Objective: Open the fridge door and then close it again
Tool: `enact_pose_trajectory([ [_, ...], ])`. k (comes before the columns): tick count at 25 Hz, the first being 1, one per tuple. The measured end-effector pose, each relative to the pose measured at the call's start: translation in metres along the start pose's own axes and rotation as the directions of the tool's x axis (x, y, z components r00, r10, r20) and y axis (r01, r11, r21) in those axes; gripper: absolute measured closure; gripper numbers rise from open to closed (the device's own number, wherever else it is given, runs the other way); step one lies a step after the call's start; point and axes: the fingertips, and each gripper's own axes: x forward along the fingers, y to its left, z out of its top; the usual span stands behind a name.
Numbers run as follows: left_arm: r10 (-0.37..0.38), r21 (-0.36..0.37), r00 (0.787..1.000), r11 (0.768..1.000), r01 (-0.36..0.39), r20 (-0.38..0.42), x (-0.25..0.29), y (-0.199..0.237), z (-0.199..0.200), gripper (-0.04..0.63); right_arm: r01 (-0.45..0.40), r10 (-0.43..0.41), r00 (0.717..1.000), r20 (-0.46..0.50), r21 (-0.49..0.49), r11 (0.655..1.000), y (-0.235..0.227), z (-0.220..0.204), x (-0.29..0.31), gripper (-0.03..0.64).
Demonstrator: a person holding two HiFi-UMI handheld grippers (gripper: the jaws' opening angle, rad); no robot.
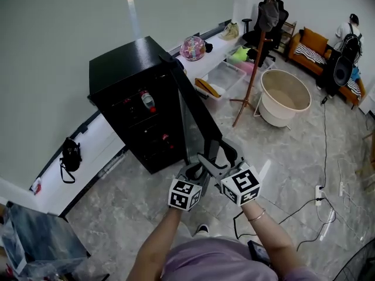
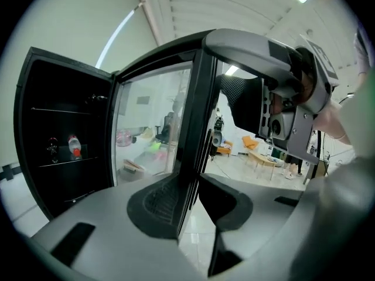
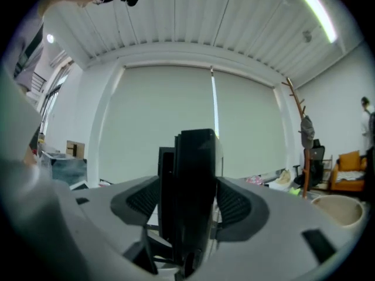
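The black fridge stands against the wall with its glass door swung wide open toward me. A red-capped bottle lies on a shelf inside. My left gripper is shut on the door's free edge; in the left gripper view both pads of the left gripper press the dark door frame. My right gripper is right beside it on the same edge. In the right gripper view the door edge stands between the spread jaws of the right gripper, which flank it loosely.
A wooden coat rack, a round white tub and a clear storage bin stand to the right of the fridge. A black bag sits on the white ledge at left. Cables and a power strip lie on the floor.
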Motion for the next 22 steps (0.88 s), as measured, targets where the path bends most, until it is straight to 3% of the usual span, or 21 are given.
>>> enact_pose_trajectory([
  [3,-0.022,0.014,1.0,1.0,0.022,-0.013,0.012,-0.01,0.003,0.499,0.072,-0.072,0.997,-0.029,-0.006,0.997,-0.022,-0.007,-0.005,0.372],
  [9,-0.016,0.025,1.0,1.0,0.016,-0.012,0.012,-0.005,0.007,0.499,0.126,-0.126,0.992,-0.015,0.007,0.992,-0.048,-0.01,-0.016,0.39],
  [22,0.174,-0.057,0.982,0.984,-0.169,0.077,-0.003,0.053,0.048,0.526,0.239,-0.239,0.971,-0.009,0.058,0.969,-0.1,-0.015,-0.032,0.407],
])
